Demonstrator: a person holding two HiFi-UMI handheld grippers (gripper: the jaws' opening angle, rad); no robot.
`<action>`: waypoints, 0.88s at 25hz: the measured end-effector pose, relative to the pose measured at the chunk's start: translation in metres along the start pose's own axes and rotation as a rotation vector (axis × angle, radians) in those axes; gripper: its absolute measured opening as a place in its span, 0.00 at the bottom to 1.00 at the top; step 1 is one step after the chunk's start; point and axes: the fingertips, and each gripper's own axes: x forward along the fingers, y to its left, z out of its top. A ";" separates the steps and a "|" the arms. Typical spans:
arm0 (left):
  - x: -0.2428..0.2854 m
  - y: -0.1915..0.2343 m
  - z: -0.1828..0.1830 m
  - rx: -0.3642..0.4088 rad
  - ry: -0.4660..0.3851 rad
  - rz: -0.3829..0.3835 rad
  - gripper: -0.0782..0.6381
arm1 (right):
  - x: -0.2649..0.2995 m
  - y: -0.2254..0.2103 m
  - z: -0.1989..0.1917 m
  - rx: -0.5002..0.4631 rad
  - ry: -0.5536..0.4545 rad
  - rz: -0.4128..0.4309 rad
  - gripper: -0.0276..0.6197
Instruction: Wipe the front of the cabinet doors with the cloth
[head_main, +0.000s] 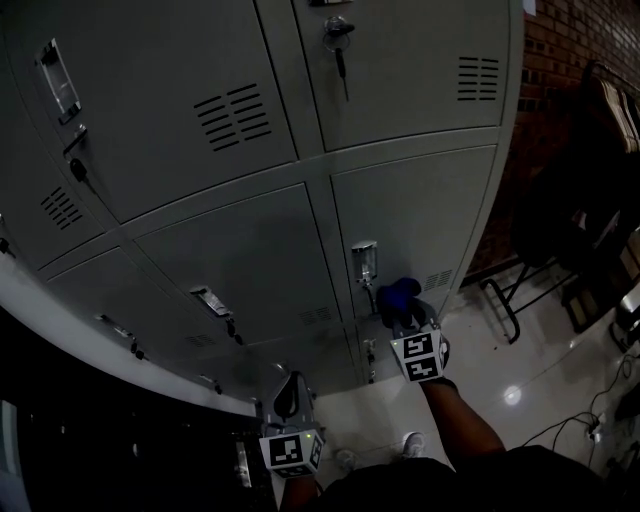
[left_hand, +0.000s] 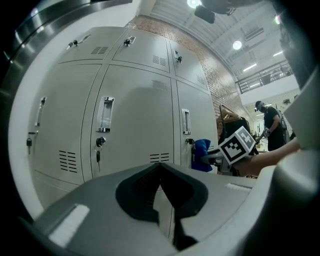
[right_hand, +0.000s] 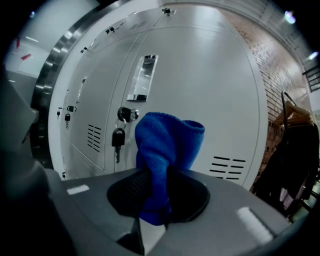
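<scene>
Idle side: left hand-held gripper (left_hand: 161, 172), jaws together with nothing between them, held low and well short of the cabinet doors (left_hand: 135, 120). Working side: right hand-held gripper (right_hand: 159, 182), clamped on the blue cloth (right_hand: 167, 145). The cloth bunches up past the jaw tips toward the door ahead. It is close to the door, but contact can't be told.

Risks, as a judgement:
- The key (right_hand: 118, 137) hangs in its lock (right_hand: 127, 114) ahead-left of the jaws, so a leftward swipe could snag the cloth on it or knock it.
- Only a pinch of cloth is held, and drag on the door could pull it out.
- Pressing hard could put bare jaw on the paint.

Writing: none readable. There are only square markers on the gripper cube (head_main: 420, 357), and no brand shows on the doors.
</scene>
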 end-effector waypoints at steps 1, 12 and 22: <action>-0.001 0.002 -0.001 0.000 0.000 0.001 0.13 | 0.002 0.006 0.000 -0.007 -0.002 0.009 0.16; -0.014 0.024 -0.004 -0.009 -0.017 0.022 0.13 | 0.007 0.041 0.007 -0.009 -0.005 0.042 0.16; -0.015 0.031 0.005 -0.009 -0.018 0.022 0.13 | 0.001 0.066 0.012 -0.015 -0.008 0.085 0.16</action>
